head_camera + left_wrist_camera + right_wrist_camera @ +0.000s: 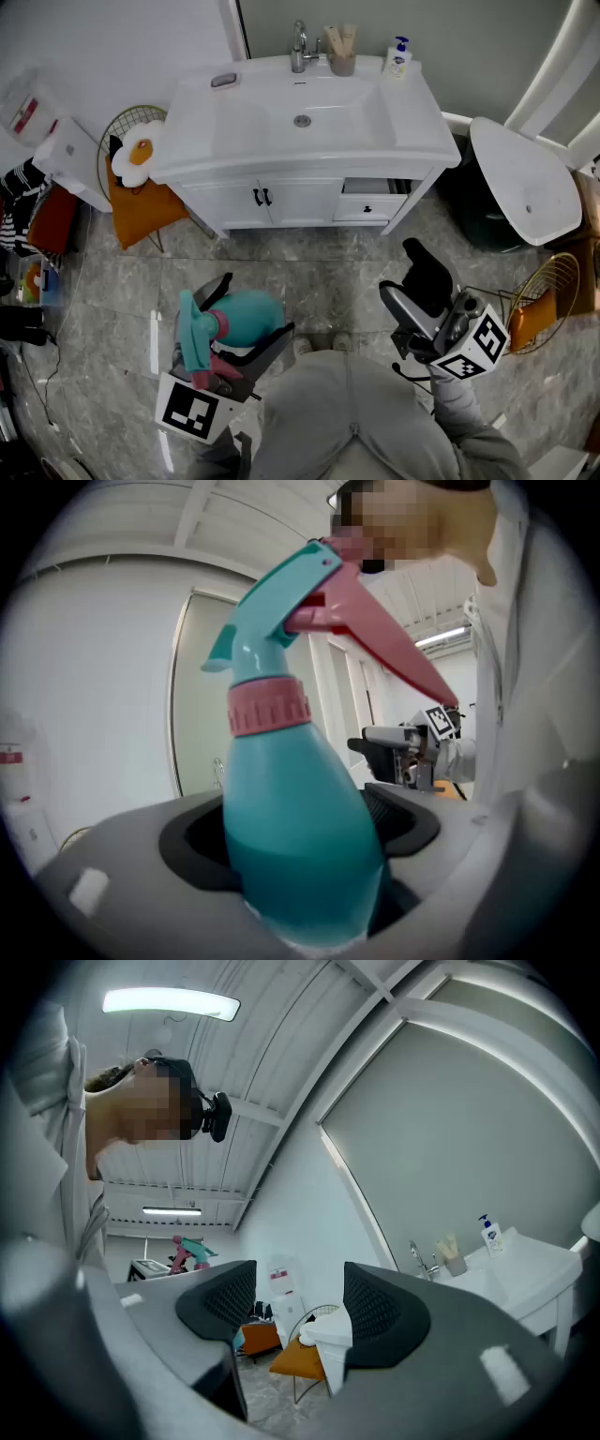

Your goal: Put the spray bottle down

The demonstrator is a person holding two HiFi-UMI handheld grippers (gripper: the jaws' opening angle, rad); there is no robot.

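My left gripper (251, 323) is shut on a teal spray bottle (246, 318) with a pink collar and trigger, held in the air over the floor in front of the vanity. In the left gripper view the spray bottle (295, 836) fills the space between the jaws, its pink trigger (380, 635) pointing right. My right gripper (419, 277) hangs to the right, open, nothing between its pads (375, 1309). In the right gripper view the spray bottle (187, 1252) shows small at left.
A white vanity with a sink (300, 117) stands ahead, with a faucet (299, 49), a cup (342, 64) and a soap pump (397, 58) at its back. A wire chair with an orange cushion (141, 206) is at left, a toilet (525, 183) at right.
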